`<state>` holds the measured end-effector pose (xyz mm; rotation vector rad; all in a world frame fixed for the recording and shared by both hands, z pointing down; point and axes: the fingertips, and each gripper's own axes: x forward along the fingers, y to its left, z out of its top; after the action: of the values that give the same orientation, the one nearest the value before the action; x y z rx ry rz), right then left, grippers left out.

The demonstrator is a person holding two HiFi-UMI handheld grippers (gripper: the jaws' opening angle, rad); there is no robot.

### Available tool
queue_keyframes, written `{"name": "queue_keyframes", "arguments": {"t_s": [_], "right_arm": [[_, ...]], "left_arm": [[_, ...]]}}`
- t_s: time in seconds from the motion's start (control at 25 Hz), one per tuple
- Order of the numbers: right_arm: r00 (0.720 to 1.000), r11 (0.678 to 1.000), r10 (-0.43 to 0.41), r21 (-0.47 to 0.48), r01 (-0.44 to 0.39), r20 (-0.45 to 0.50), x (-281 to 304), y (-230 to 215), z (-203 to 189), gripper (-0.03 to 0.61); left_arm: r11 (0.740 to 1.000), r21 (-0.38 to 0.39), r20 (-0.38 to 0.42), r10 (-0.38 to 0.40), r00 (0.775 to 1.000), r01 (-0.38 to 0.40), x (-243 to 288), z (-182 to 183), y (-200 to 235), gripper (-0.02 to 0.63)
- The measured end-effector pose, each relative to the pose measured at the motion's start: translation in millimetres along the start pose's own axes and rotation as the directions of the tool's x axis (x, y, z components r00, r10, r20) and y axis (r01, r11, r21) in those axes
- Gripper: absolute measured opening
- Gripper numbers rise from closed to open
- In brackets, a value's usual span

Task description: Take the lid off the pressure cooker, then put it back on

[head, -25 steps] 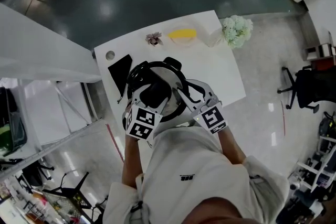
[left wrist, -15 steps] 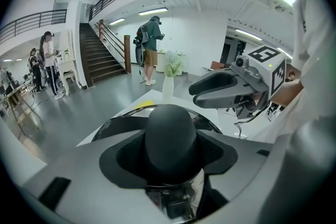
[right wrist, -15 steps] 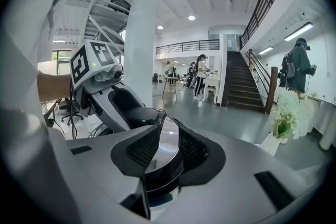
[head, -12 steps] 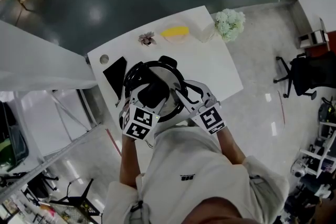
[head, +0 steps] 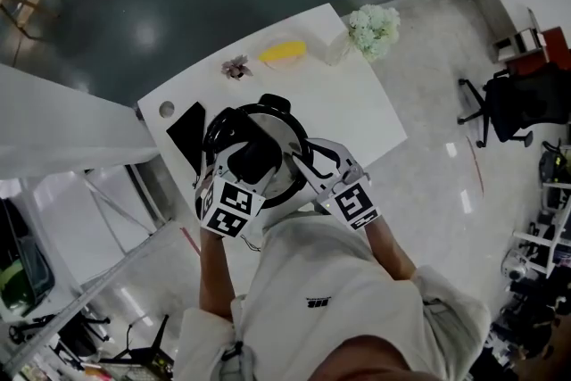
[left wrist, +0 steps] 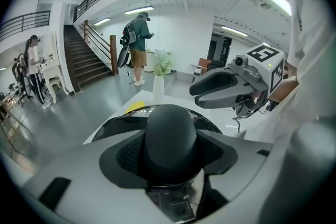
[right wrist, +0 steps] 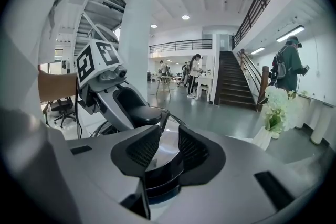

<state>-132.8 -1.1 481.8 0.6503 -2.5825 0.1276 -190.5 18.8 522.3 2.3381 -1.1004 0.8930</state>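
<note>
Standing at the near edge of the white table (head: 357, 107), the pressure cooker (head: 287, 176) has its lid (head: 284, 136) on. The left hand-held gripper (head: 241, 167) is clamped round the lid's black dome knob (left wrist: 170, 131), a pad on each side. The right hand-held gripper (head: 308, 163) is closed narrowly on the black handle (right wrist: 161, 176) at the cooker's near right.

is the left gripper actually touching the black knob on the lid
Touching. In the left gripper view the left gripper presses against both sides of the knob, with no gap showing.
</note>
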Motion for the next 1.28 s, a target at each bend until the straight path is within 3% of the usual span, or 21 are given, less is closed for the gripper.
{"name": "queue_keyframes", "arguments": {"t_s": [0.48,1.28], "right_arm": [[1.0,0.999,-0.026,0.019,0.026,0.004,-2,4,-1,0.117],[0.999,0.999,-0.031,0.016,0.031,0.016,-6,2,1,0.117]], "left_arm": [[0.997,0.053,0.006,-0.054,0.999,0.054,0,2,-2,0.287],[0.998,0.045,0.026,-0.049,0.998,0.048,-9,11,-4,0.287]]}}
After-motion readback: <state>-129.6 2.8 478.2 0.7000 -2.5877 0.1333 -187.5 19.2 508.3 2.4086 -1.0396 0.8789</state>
